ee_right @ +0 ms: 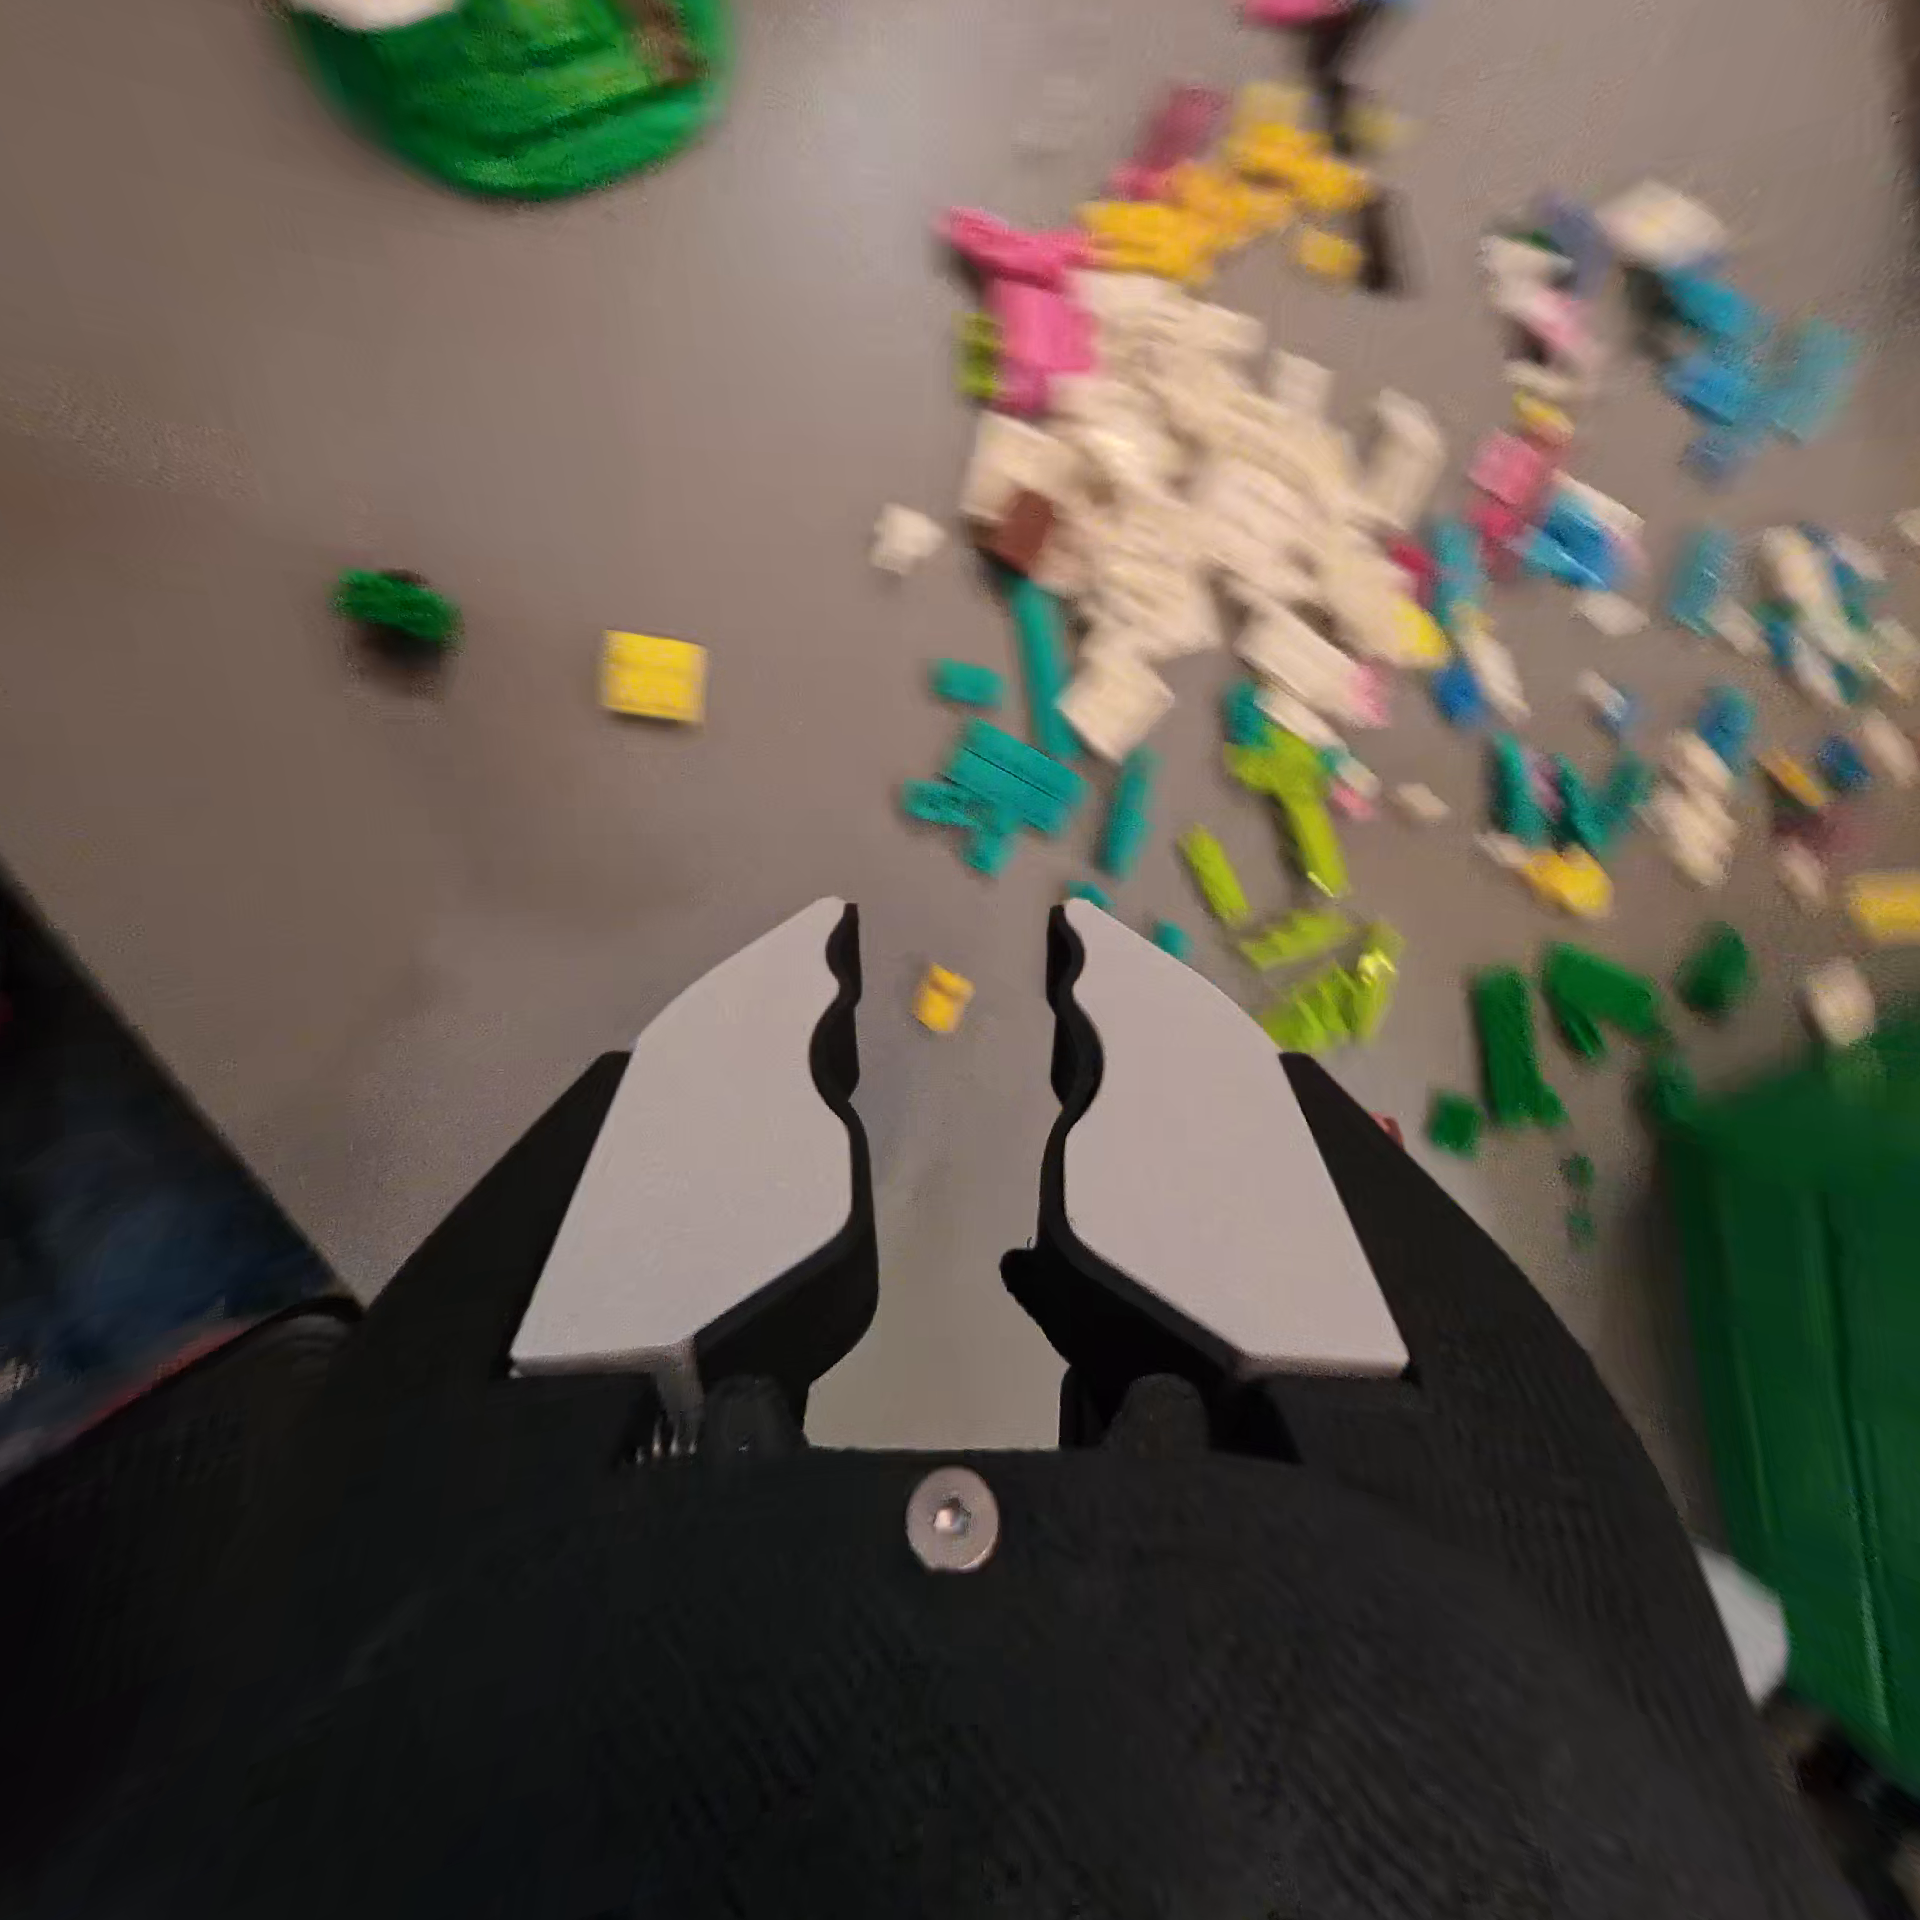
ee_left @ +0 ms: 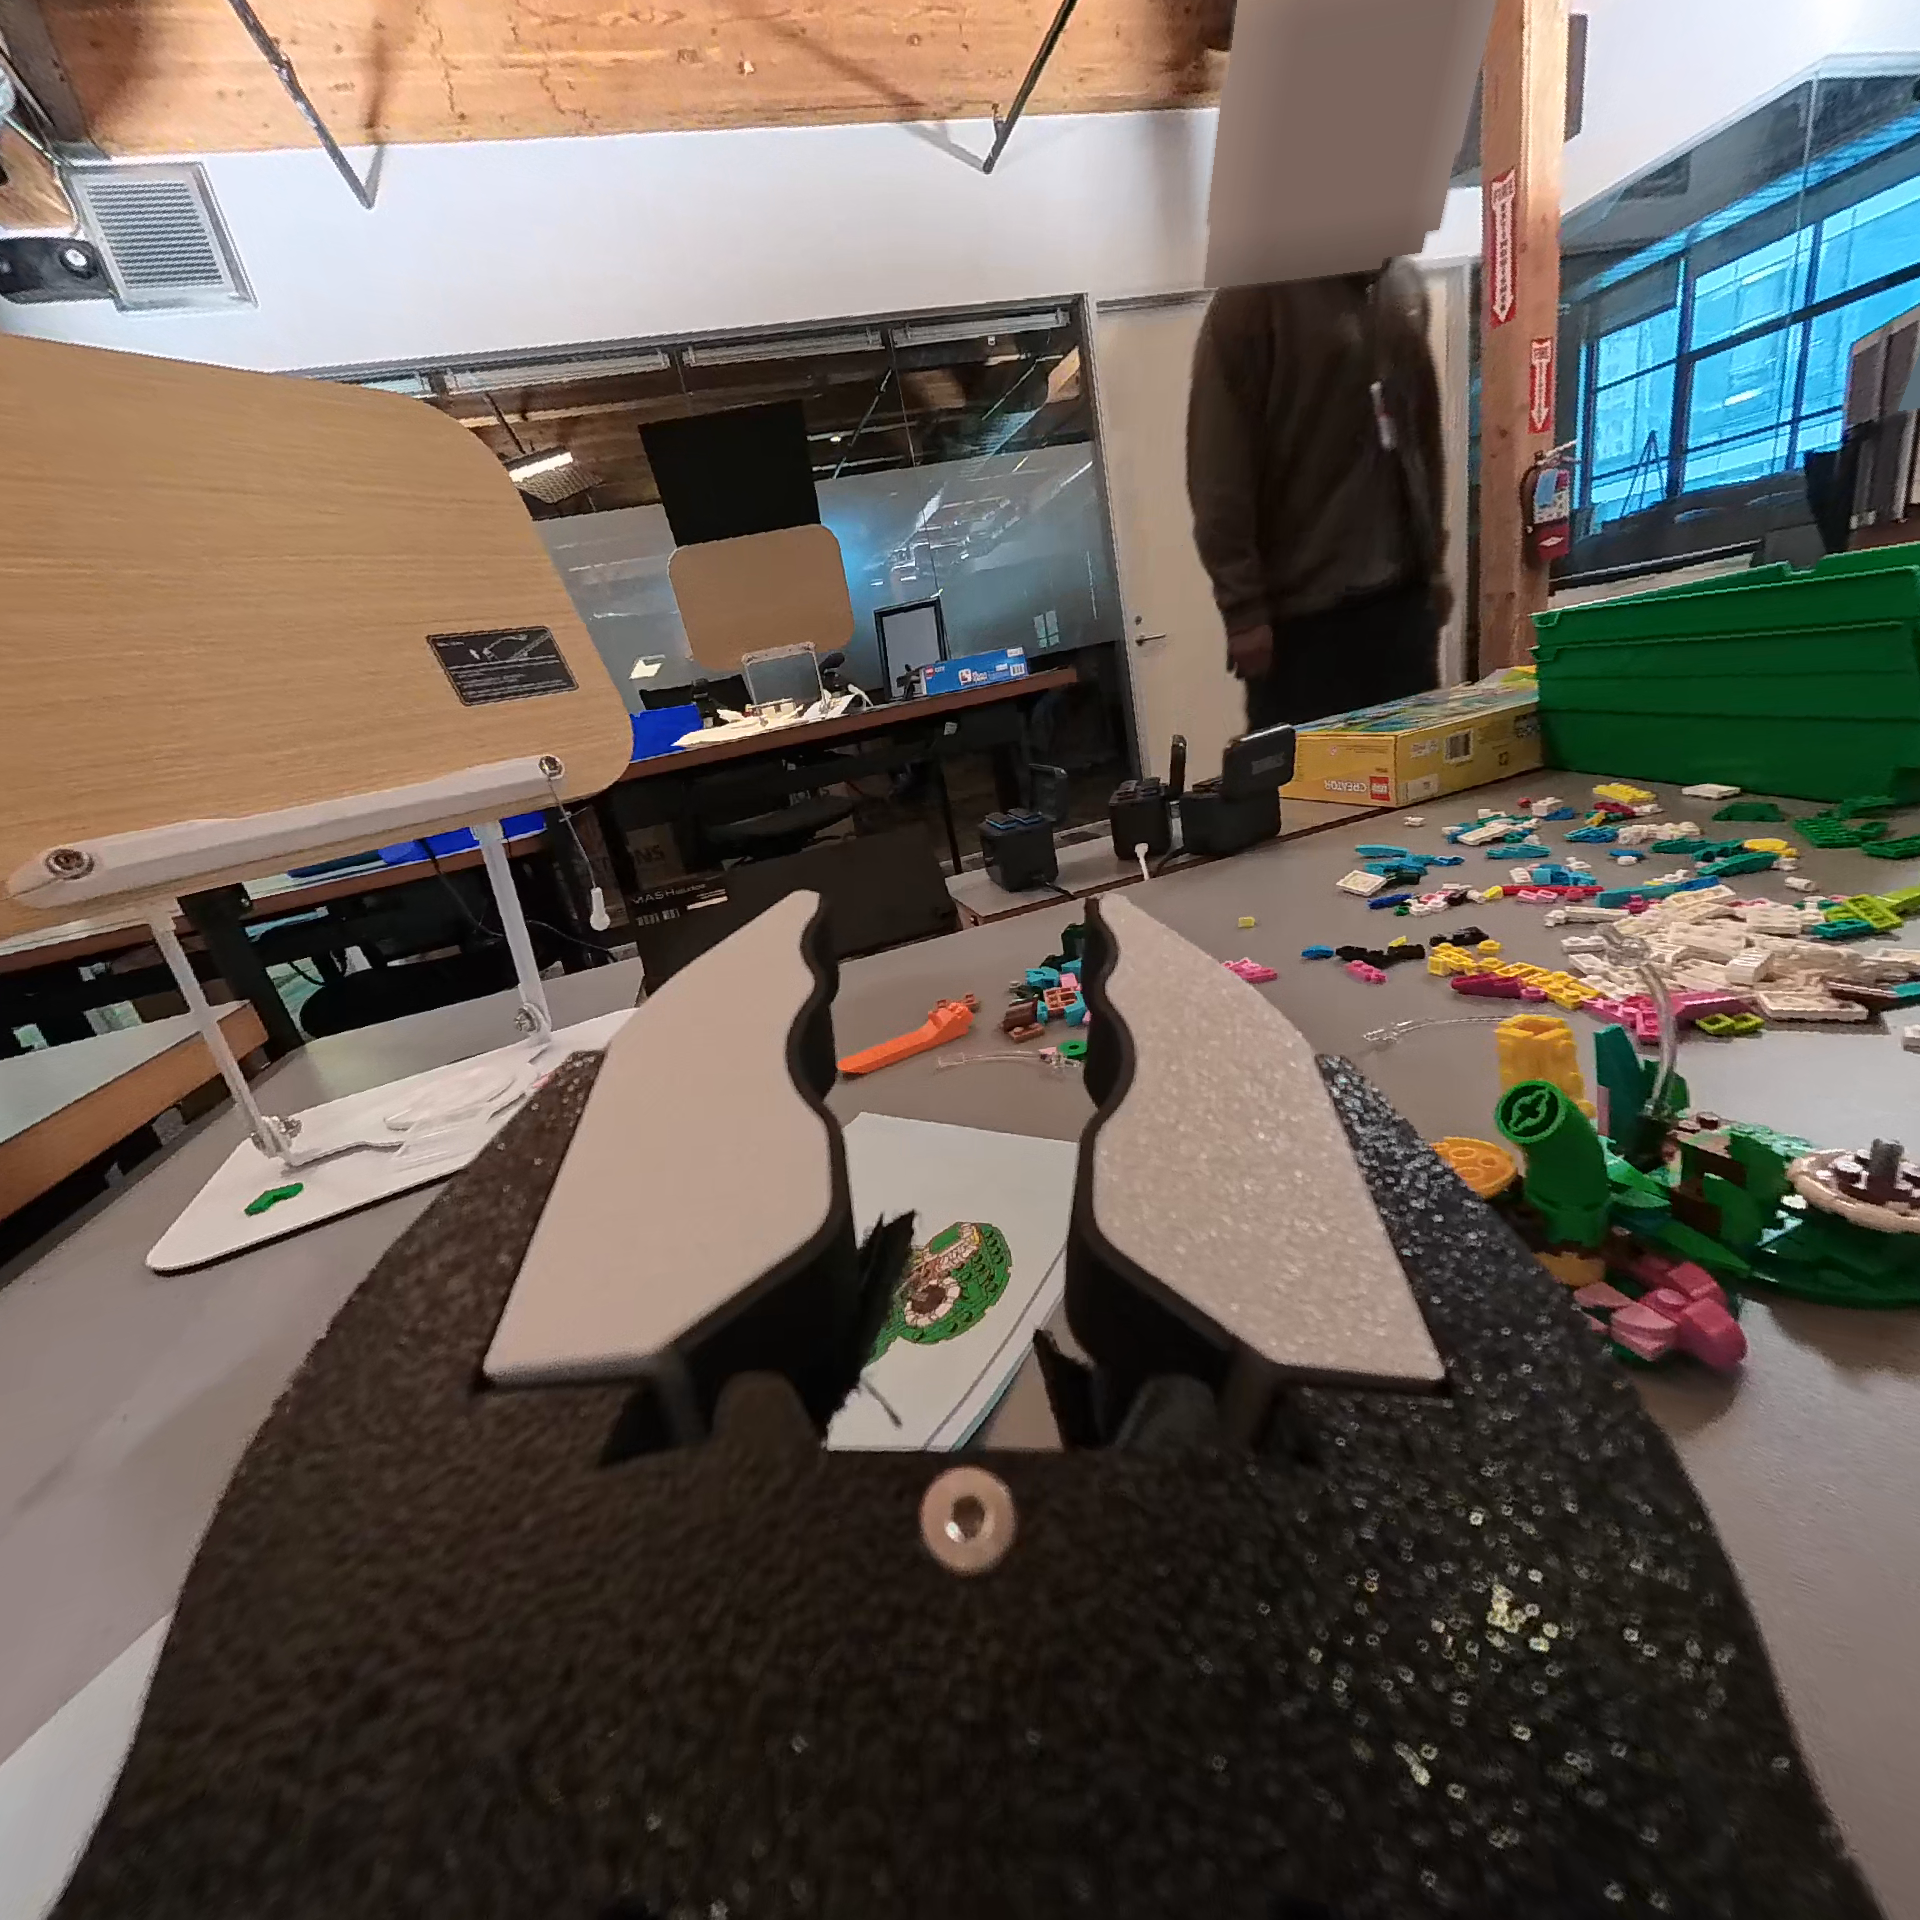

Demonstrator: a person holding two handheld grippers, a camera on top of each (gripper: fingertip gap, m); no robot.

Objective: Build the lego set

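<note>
Looked like you were between picks: your right hand-held gripper point(ee_right: 951, 925) hung released and empty over a small yellow plastic brick point(ee_right: 942, 997) on the grey table point(ee_right: 312, 416). Your left hand-held gripper point(ee_left: 956, 925) was spread and empty too, above a white printed booklet point(ee_left: 966, 1226).

left gripper point(ee_left: 961, 971) fingers apart, bare | orange tool point(ee_left: 906, 1036) beyond | booklet point(ee_left: 961, 1247) beneath

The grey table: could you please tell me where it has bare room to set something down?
Bare grey table lies left of the yellow brick, toward the table edge. Crowded: the white brick pile and coloured bricks right of it.
</note>
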